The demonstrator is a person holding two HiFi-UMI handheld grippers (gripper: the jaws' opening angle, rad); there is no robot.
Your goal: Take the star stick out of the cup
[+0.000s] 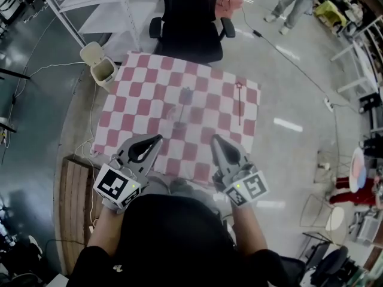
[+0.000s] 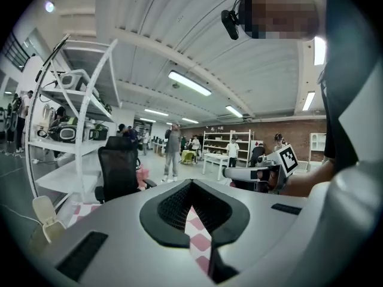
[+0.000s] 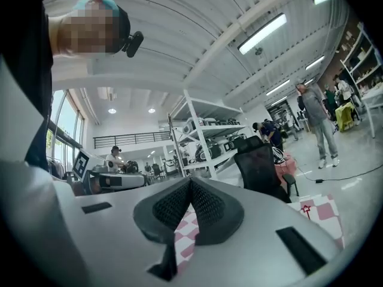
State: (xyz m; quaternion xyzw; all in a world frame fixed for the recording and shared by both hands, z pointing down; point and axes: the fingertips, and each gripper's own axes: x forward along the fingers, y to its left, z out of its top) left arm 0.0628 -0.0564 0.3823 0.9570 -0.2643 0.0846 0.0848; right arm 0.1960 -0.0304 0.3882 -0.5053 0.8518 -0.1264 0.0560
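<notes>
A red star stick (image 1: 239, 104) lies flat on the checkered cloth (image 1: 137, 100) at the table's right side, star end far from me; its star also shows in the right gripper view (image 3: 307, 208). A clear cup (image 1: 181, 115) stands near the cloth's middle with a bluish stick (image 1: 186, 95) upright in it. My left gripper (image 1: 157, 140) and right gripper (image 1: 214, 140) hover over the near edge, both well short of the cup. The left gripper (image 2: 191, 183) and the right gripper (image 3: 191, 181) are each shut, with nothing held.
A black office chair (image 1: 188, 17) stands at the table's far side. A small white bin (image 1: 102, 66) sits on the floor at the far left corner, a wooden pallet (image 1: 75, 202) at my left. White shelving (image 1: 90, 5) and people stand further off.
</notes>
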